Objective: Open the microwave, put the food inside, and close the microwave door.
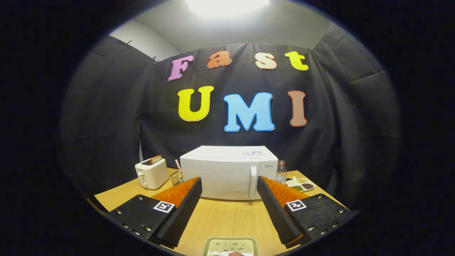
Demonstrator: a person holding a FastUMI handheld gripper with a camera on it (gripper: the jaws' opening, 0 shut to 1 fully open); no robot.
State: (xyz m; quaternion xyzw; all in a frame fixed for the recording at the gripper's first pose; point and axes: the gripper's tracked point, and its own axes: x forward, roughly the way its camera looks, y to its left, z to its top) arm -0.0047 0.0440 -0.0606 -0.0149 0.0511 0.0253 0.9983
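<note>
A white microwave stands upright on the wooden desk toward its far edge, near the middle, its door shut and a white vertical handle on the door's right side. A pale green square dish of food lies flat at the desk's near edge, well apart from the microwave.
</note>
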